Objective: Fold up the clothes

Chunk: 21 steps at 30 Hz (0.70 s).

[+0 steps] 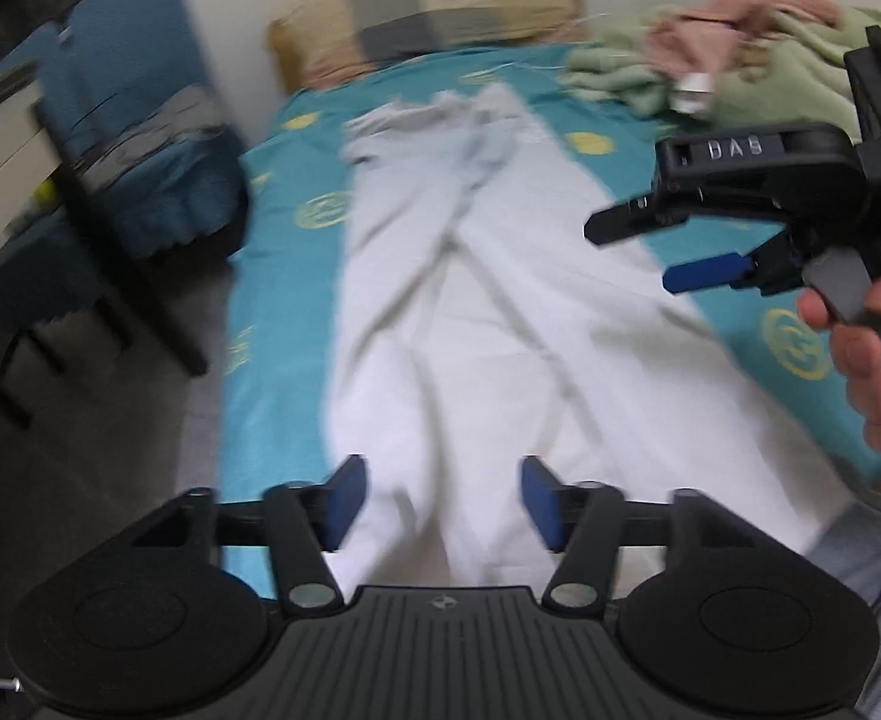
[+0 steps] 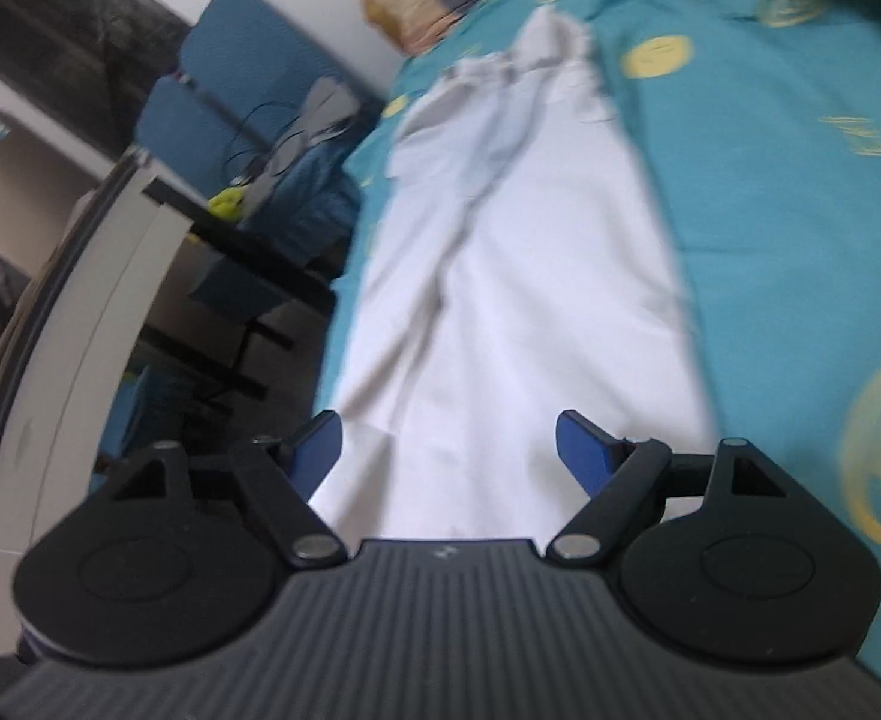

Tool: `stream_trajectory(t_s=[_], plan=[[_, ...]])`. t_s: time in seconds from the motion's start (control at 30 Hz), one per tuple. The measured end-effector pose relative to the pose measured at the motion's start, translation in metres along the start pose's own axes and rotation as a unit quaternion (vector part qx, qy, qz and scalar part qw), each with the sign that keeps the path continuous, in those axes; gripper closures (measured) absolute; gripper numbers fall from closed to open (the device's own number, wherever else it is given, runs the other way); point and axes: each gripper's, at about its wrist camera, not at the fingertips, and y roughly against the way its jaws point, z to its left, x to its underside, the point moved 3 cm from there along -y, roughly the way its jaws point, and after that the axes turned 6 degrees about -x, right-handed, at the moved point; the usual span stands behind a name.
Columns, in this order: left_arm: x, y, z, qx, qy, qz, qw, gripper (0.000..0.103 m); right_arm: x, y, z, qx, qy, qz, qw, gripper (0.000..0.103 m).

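Note:
Pale white trousers [image 1: 470,300] lie lengthwise on the teal bed sheet [image 1: 284,276], and their far end near the pillow is rumpled. My left gripper [image 1: 440,480] hovers over the near end of the trousers. It is open and its blue pads [image 1: 344,504] are apart from the cloth. At the right of the left wrist view a hand holds my right gripper [image 1: 635,255] above the sheet, also open and holding nothing. In the right wrist view that gripper [image 2: 446,432] hangs over the trousers [image 2: 500,276], with the sheet [image 2: 800,210] to their right.
A striped pillow [image 1: 428,18] lies at the head of the bed. A heap of green and pink clothes [image 1: 740,60] sits at the far right. A blue chair [image 1: 134,120] stands by the bed's left side, with white furniture [image 2: 80,312] beyond it.

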Motion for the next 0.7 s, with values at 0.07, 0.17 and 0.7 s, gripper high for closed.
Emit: stream_trajectory(t_s=[0.07,0.17,0.7], plan=[[0.006,-0.012,0.014,-0.007,0.003,0.022,0.9997,0.033,-0.009,-0.034,0.005,-0.011,0.002,0.019,1.000,0.023],[0.015,-0.028,0.023,0.000,0.012,0.065,0.9978,0.036,-0.019,-0.085,0.009,-0.022,0.004,0.044,0.999,0.026],[0.023,-0.017,-0.011,0.053,-0.046,0.064,0.9955,0.102,-0.030,-0.142,0.029,0.034,0.088,0.026,0.995,0.097]])
